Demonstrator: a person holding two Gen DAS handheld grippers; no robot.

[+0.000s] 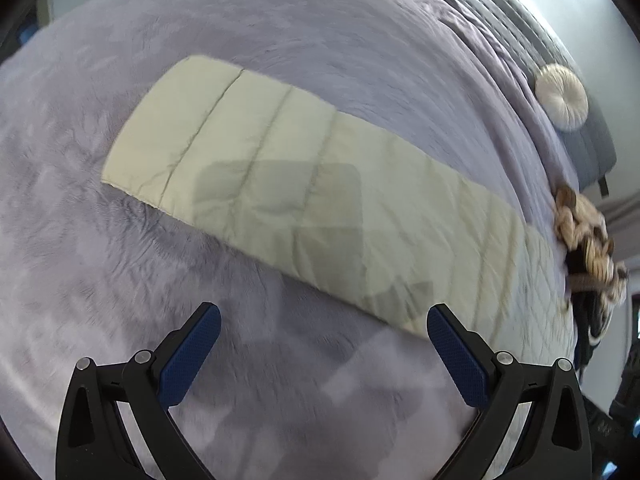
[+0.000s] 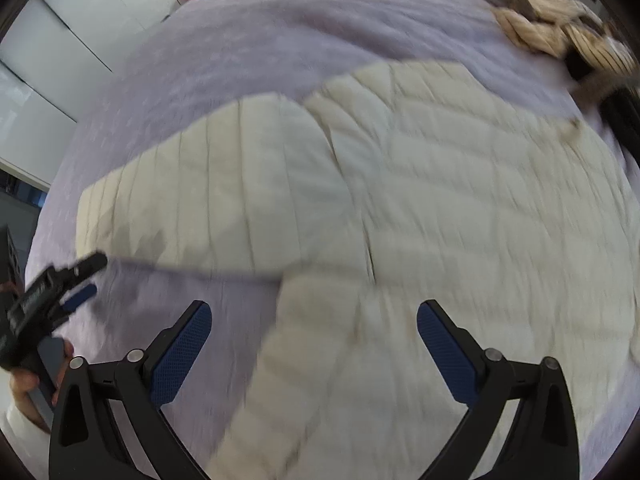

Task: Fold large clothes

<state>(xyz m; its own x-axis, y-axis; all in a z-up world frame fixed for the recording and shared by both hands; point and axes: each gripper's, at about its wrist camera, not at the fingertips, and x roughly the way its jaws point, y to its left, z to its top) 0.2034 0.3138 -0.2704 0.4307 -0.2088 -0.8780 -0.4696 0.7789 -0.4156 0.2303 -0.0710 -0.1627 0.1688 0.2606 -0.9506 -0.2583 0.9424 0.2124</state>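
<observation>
Garment: cream quilted puffer jacket lies flat on the lilac plush bed cover; one sleeve stretches out as a long band toward the far left in the left wrist view.
Left tongs: blue pads wide apart, nothing between them, hovering over bare cover just near of the sleeve's lower edge.
Right tongs: wide apart, empty, above the jacket body where the sleeve joins it.
Step in hand (judgement): likely folding the sleeve across the body.
How to do it well: take the sleeve close to its cuff end and pinch the full quilted thickness, not only the slick shell; carry it low and level so it lands straight over the torso; the right tongs could steady the shoulder seam so the body does not slide on the plush.
Risk: padded cloth may spring back; press the crease flat.
Hidden: hem, collar and second sleeve not traceable; right wrist view is motion-blurred.
Clutter: white round pleated cushion and a tan-and-brown patterned heap at the far right edge of the bed; what the heap is, cannot tell.
</observation>
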